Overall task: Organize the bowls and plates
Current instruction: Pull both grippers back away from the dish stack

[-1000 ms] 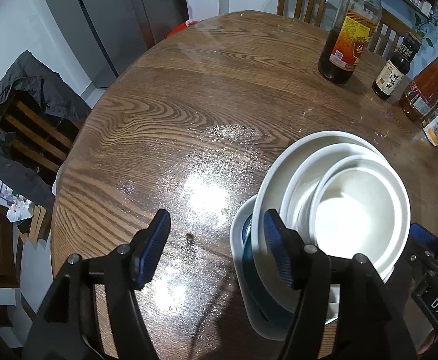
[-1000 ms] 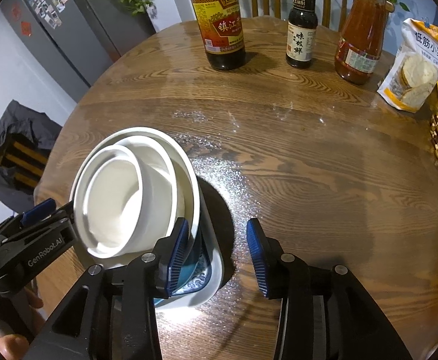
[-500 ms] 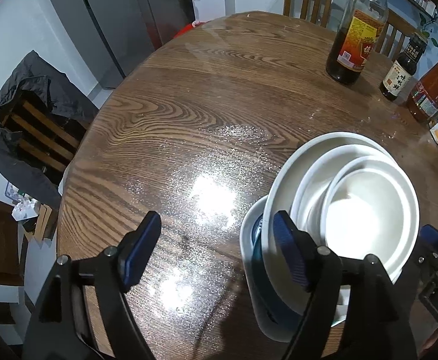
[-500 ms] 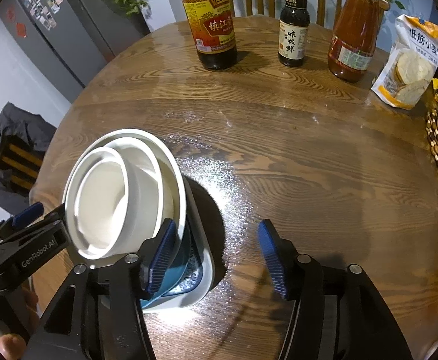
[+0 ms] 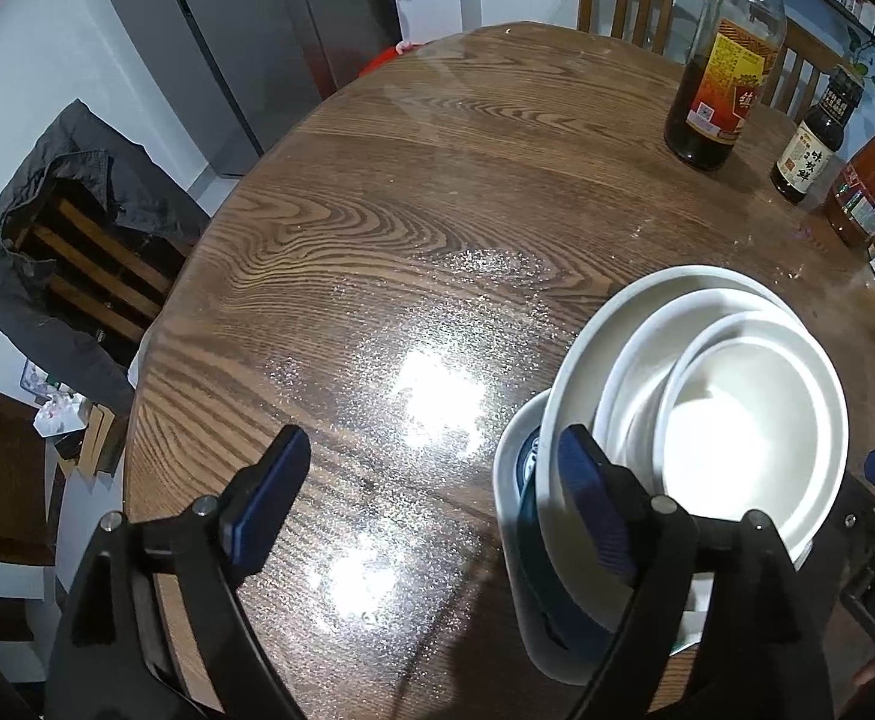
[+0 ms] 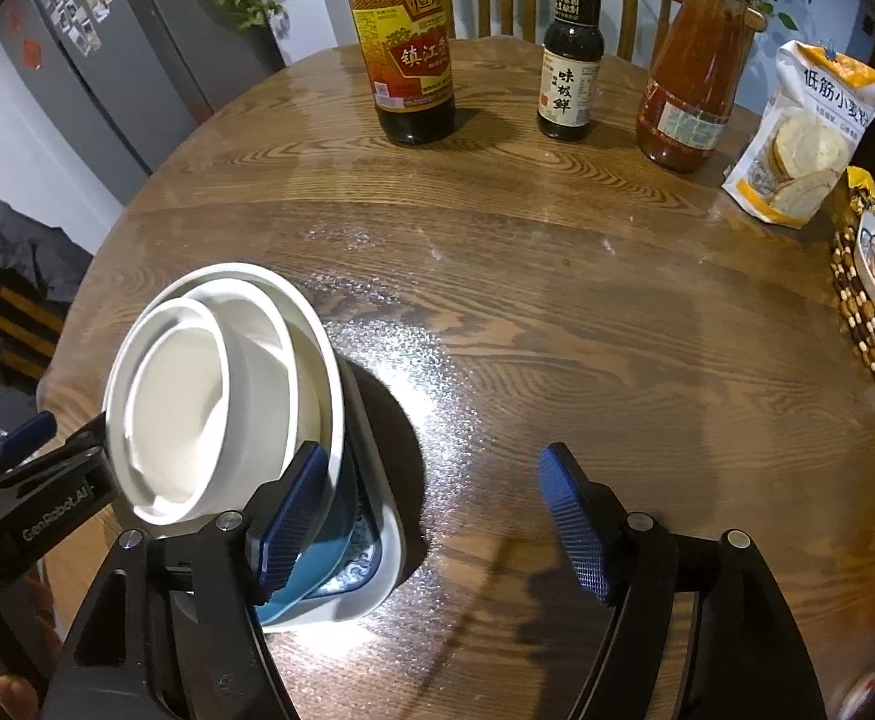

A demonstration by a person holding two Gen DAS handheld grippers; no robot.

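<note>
- The round wooden worktop (image 6: 557, 276) carries a nested stack of dishes (image 6: 227, 396) close to its near edge: white bowls sit inside one another on a blue bowl (image 6: 317, 558), all in a white outer dish (image 6: 383, 540).
- In the left wrist view, bare wood runs from the stack (image 5: 707, 408) to the worktop's left rim, beyond which a chair draped with a dark jacket (image 5: 65, 228) stands.
- At the far edge stand a vinegar bottle (image 6: 404, 48), a small dark sauce bottle (image 6: 569, 54) and a red sauce jar (image 6: 692, 72); a biscuit bag (image 6: 809, 138) lies to the right, well apart from the stack.
- The left hand-held gripper (image 5: 431, 492) is spread wide and holds nothing; its right finger is just beside the stack's rim, contact unclear.
- The right hand-held gripper (image 6: 431, 516) is likewise spread and grips nothing, its left finger close against the stack.
</note>
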